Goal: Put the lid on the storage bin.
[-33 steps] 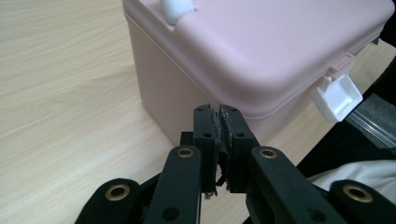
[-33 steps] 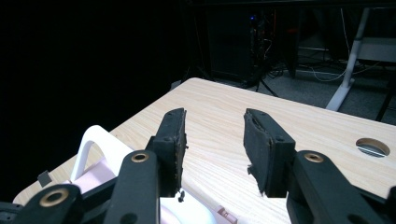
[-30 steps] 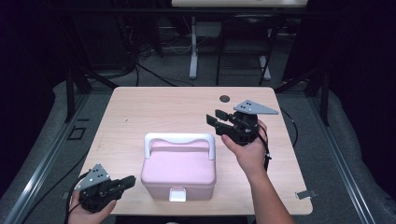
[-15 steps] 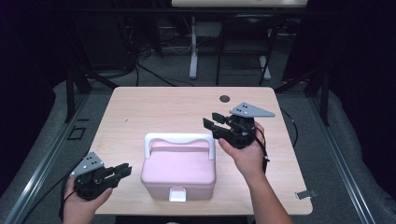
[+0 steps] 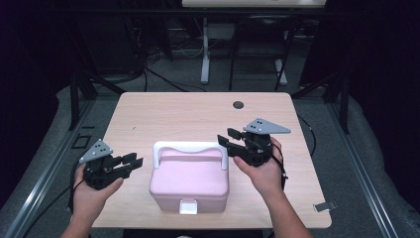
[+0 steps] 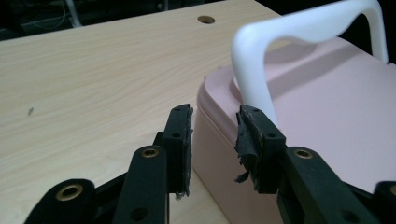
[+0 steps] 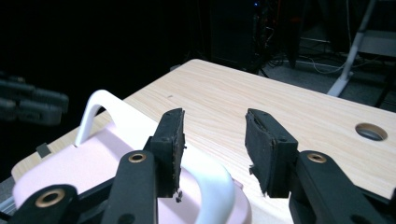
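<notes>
1. High view: a pink box (image 5: 189, 182) with a white handle (image 5: 190, 148) sits near the front edge of a light wooden table (image 5: 198, 114), its white latch (image 5: 188, 207) facing the person.
2. The left gripper (image 5: 132, 162), held in the person's left hand (image 5: 94, 191), hovers just beside the box's left side without touching it; a grey three-cornered plate (image 5: 96, 150) rides on top.
3. The right gripper (image 5: 229, 140), in the right hand (image 5: 265, 173), points at the right end of the handle, close beside it.
4. Left gripper view: the left gripper (image 6: 214, 140) has its jaws apart, having just been opening, with nothing pinched between them; the box's corner (image 6: 212, 100) and the handle's upright (image 6: 254, 70) lie just beyond the pads.
5. Right gripper view: the right gripper (image 7: 214, 149) stands with jaws moderately wide and empty; the handle (image 7: 205, 175) curves below the left pad, and whether it touches cannot be told.
6. A round cable hole (image 5: 238, 104) marks the table's far side.
</notes>
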`<state>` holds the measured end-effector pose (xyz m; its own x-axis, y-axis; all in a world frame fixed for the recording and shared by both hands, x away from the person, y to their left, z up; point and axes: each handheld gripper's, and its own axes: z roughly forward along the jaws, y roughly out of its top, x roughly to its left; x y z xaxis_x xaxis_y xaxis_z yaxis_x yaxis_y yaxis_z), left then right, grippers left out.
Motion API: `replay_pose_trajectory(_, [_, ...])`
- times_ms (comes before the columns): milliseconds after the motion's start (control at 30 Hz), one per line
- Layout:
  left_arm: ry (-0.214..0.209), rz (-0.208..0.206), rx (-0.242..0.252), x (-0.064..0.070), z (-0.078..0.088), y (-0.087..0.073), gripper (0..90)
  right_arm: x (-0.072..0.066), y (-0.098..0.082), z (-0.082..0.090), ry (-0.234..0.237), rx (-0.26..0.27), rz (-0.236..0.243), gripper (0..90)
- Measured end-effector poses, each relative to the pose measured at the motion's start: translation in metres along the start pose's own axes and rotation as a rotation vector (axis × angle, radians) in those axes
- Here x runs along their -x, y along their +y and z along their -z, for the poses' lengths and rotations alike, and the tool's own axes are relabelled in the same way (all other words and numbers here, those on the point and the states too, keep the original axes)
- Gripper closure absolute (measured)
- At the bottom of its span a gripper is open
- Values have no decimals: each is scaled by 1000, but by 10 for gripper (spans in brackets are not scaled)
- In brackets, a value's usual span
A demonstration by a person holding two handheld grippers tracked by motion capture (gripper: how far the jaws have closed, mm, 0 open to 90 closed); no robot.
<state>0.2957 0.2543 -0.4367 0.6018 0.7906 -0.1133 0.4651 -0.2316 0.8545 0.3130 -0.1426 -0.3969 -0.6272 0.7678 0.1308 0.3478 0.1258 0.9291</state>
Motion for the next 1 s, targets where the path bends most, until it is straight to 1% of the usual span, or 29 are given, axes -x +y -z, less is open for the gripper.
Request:
replay_pose_trajectory(133, [7,21,1,-11,-10,7,620,4,-7,4,-19,1,1,563])
replay_pose_trajectory(200, [9,27,7,-16,-16,9,608,7,-12,6,-29,3,-1,561])
replay_pose_trajectory(333, [10,38,-12,-26,-27,9,593,14,-22,13,-57,3,-18,561])
replay_pose_trajectory(400, [20,44,-12,-30,-31,6,586,18,-29,16,-72,4,-27,561])
replay_pose_trajectory(433, [27,45,-20,-32,-31,5,586,20,-32,17,-81,2,-33,560])
replay_pose_trajectory(467, [32,49,-13,-34,-33,3,586,21,-35,19,-89,6,-39,558])
replay_pose_trajectory(500, [31,45,-20,-36,-34,3,584,23,-38,20,-97,5,-44,556])
replay_pose_trajectory(567, [35,48,-15,-38,-36,0,581,26,-46,23,-115,1,-56,556])
replay_pose_trajectory(600, [29,56,-12,-39,-38,-2,578,27,-49,23,-123,-1,-57,557])
replay_pose_trajectory(633, [29,54,-14,-41,-38,-3,577,29,-54,24,-133,-4,-64,556])
replay_pose_trajectory(733, [32,57,-8,-43,-41,-8,575,31,-65,24,-159,-12,-66,556])
replay_pose_trajectory(767, [37,60,2,-43,-41,-11,575,32,-70,24,-173,-10,-64,556])
replay_pose_trajectory(833, [33,62,3,-45,-44,-15,575,34,-77,23,-185,-13,-74,554])
replay_pose_trajectory(933, [26,67,-11,-48,-47,-20,569,36,-88,22,-209,-14,-72,551])
replay_pose_trajectory(967, [32,67,-12,-49,-48,-21,569,37,-91,22,-214,-10,-71,549])
replay_pose_trajectory(1000, [35,67,-2,-50,-49,-23,569,37,-94,21,-222,-4,-73,549])
